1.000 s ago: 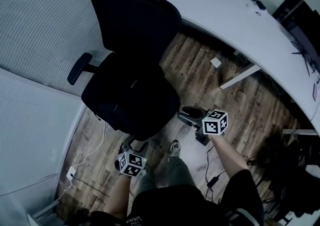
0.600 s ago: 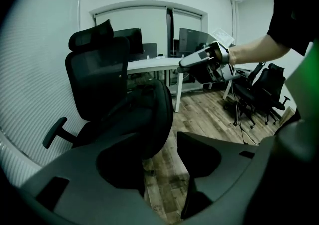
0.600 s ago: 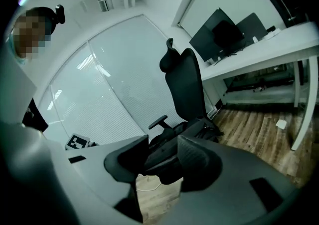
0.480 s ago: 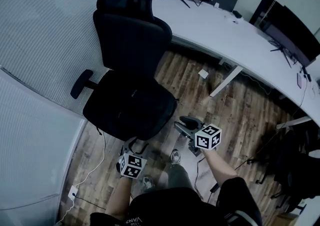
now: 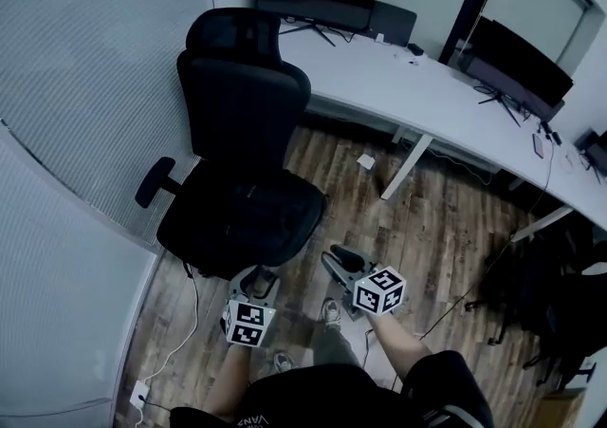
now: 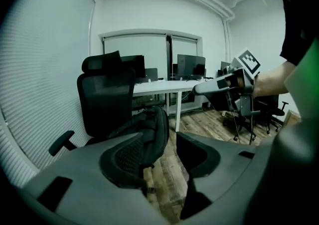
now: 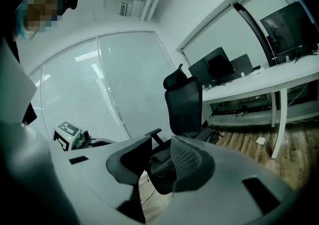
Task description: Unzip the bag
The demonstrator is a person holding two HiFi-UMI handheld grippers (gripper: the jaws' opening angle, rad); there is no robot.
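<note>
Approaching is the step I judge to be in hand: both tongs are short of the office chair [image 5: 245, 84], and nothing on the bag [image 6: 149, 128] has been touched yet. The bag, a black backpack by the look of it, lies slumped on the chair's seat, leaning toward the backrest, with the white desk [image 5: 427, 99] beyond.

My left gripper [image 6: 167, 158] has its jaws apart with only wooden floor [image 5: 446, 217] and the bag's edge showing through the gap, so it is empty. My right gripper [image 7: 160, 163] is closing at this moment, yet nothing sits between its jaws either; the chair is well beyond them.

Next I would need to bring both tongs down to the seat. One would steady the fabric beside the zip, and the other would pinch the pull and draw it along the track.

Finding that pull is the trouble. No view shows a zipper track or tab. From above, the black bag merges with the black seat, so its outline is guesswork. In the left gripper view my own left jaw covers its lower part. In the right gripper view my right jaw hides most of the seat.
</note>
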